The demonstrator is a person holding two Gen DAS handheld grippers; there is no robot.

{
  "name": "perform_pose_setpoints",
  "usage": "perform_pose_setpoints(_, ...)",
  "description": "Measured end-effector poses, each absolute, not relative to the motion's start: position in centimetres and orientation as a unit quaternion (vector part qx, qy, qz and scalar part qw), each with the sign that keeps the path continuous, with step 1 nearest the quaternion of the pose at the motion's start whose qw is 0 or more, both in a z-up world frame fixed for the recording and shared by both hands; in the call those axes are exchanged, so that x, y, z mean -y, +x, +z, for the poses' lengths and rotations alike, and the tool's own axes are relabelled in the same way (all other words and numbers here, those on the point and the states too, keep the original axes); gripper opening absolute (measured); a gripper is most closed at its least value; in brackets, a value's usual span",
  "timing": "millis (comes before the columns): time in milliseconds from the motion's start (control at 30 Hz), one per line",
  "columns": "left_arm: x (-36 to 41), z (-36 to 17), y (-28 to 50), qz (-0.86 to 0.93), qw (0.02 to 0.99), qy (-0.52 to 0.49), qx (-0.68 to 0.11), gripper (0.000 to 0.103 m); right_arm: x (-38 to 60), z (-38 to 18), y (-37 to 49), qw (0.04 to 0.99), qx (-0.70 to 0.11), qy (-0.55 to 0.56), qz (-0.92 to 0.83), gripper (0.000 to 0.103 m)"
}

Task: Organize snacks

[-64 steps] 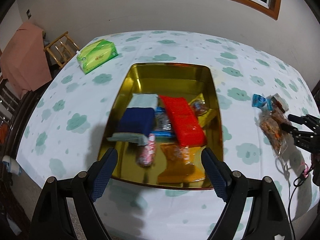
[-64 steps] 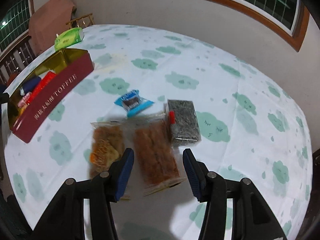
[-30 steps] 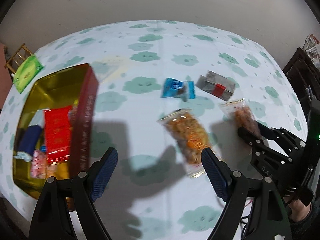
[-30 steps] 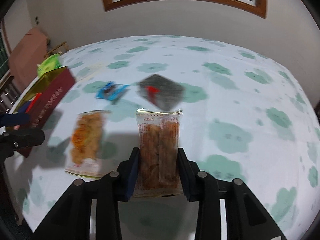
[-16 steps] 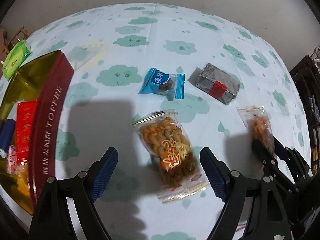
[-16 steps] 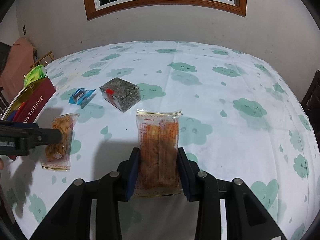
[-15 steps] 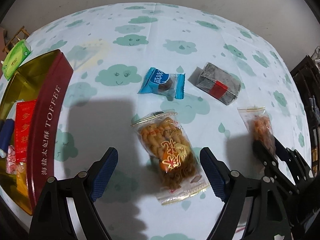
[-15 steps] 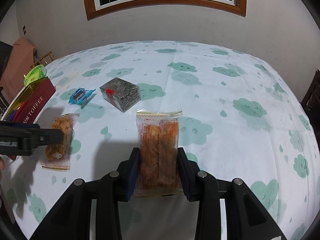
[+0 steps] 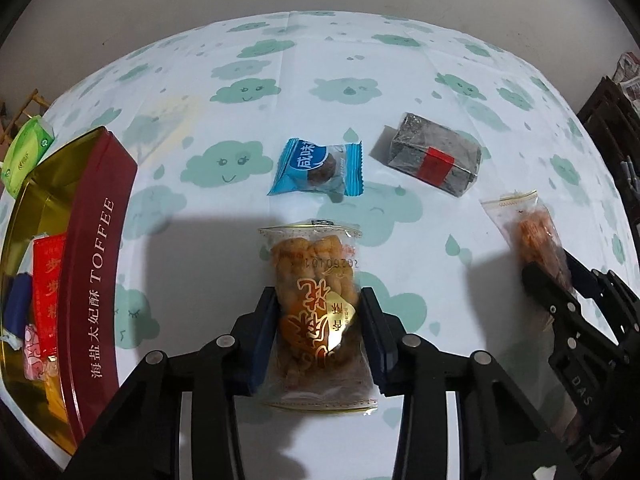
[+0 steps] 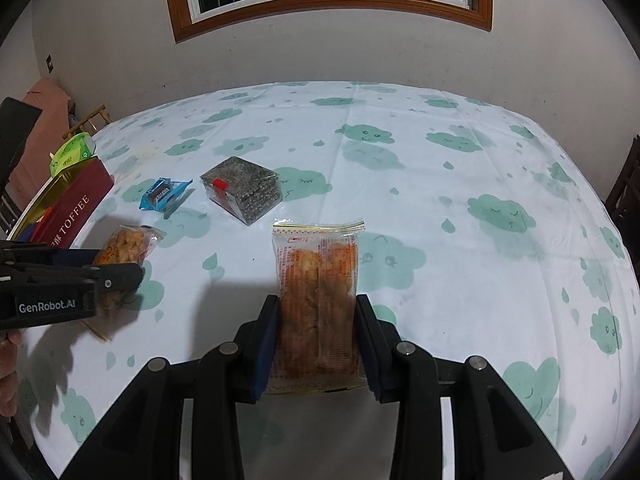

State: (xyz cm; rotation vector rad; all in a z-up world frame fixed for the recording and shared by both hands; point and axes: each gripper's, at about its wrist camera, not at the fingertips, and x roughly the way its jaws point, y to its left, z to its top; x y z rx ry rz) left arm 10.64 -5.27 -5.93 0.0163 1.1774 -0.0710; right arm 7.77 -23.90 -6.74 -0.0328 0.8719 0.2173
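On the table [image 9: 460,68], under a white cloth with green clouds, a red and gold toffee tin [image 9: 94,264] sits at the left edge, open, with a red packet [image 9: 48,292], a dark blue packet [image 9: 16,304] and a pink-wrapped sweet [image 9: 32,348] inside. Green tissue pack [image 9: 26,154] lies just behind the tin. Between the tin and the far side: a blue-wrapped cake [image 9: 318,168] and, to its right, a dark seaweed block with a red band [image 9: 434,160], apart from each other and from both grippers. Nothing lies between the tin and the near snack.

Left gripper [image 9: 320,336]: jaws closing, both blue pads against the sides of a clear bag of golden fried twists [image 9: 316,300]; the bag lies flat on the cloth, its far end sticking out past the fingertips.

Right gripper [image 10: 316,332]: narrow, clamped on a clear bag of orange crackers [image 10: 318,296], which juts forward from the pads. In the left view this bag [image 9: 532,232] lies well right of the twists.

Part of a hand [image 10: 8,380] shows at the left edge of the right view.
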Motion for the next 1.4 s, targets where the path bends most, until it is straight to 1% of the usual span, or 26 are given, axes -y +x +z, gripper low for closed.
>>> perform_pose_setpoints(567,4.4,-5.2,8.7,-0.048,0.834,0.032,-0.549,0.035,23.7,-6.8,7.8,0.901,-0.422,-0.026,0.100,0.038)
perform_pose_setpoints(1033,3.5,-1.9,6.6,-0.037,0.857,0.057,-0.511,0.035,23.3,-6.8,7.8,0.901,-0.422,-0.044,0.092,0.038)
perform_pose_setpoints(1400,-0.4,1.8,5.7,-0.013,0.878,0.053,-0.476,0.035,23.3,-6.8,7.8,0.901,-0.422,-0.044,0.092,0.038)
